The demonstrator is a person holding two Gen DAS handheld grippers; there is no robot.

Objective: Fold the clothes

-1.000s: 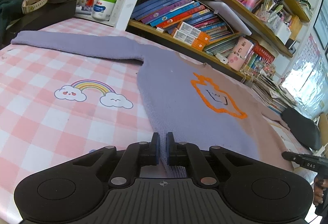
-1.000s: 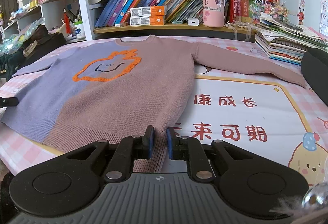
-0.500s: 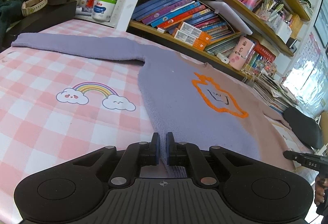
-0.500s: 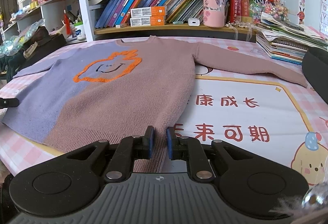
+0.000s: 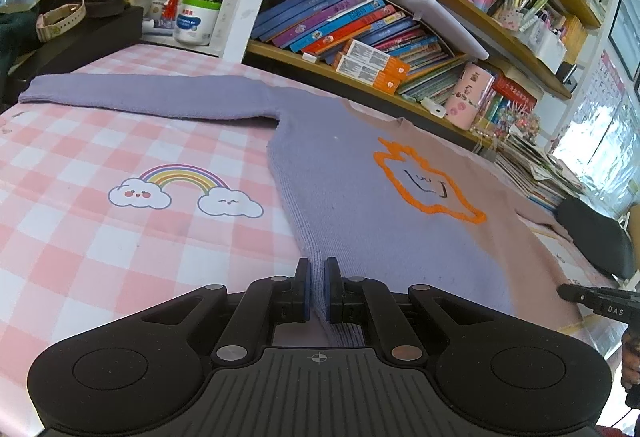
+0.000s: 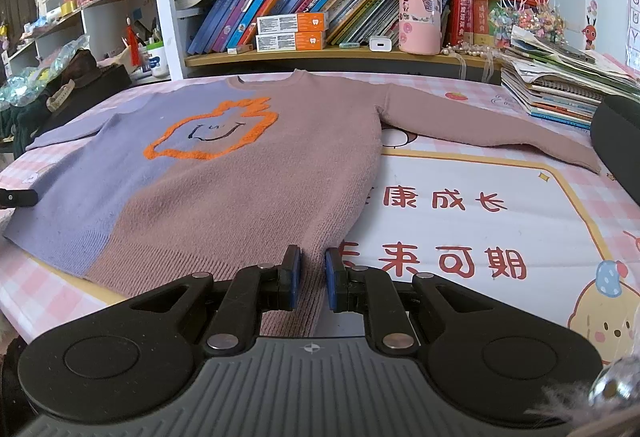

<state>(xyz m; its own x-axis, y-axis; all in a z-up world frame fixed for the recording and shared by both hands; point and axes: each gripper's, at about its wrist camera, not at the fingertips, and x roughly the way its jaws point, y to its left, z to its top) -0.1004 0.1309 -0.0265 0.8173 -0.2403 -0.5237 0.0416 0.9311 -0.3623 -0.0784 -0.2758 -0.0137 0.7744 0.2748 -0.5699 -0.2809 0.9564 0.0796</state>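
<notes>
- Sweater point(image 6: 224, 177) — soft, light, floppy knit, spread flat on the table point(image 6: 480, 205); it should drape and stretch.
- Left gripper point(image 5: 317, 287) pinches the lilac hem corner.
- Right gripper point(image 6: 308, 275) — narrow gap, brown hem corner between its pads.

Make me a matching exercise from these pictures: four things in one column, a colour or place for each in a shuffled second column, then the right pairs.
Things:
1. Left sleeve of the knitted sweater
2. Right sleeve of the knitted sweater
3. Outlined smiling shape on the sweater's chest
4. Cylindrical cup with stickers

Colour or place:
A. Orange
B. On the wooden shelf beside the books
C. Lilac
D. Dusty pink-brown

Pairs: 1-C, 2-D, 3-A, 4-B
</notes>
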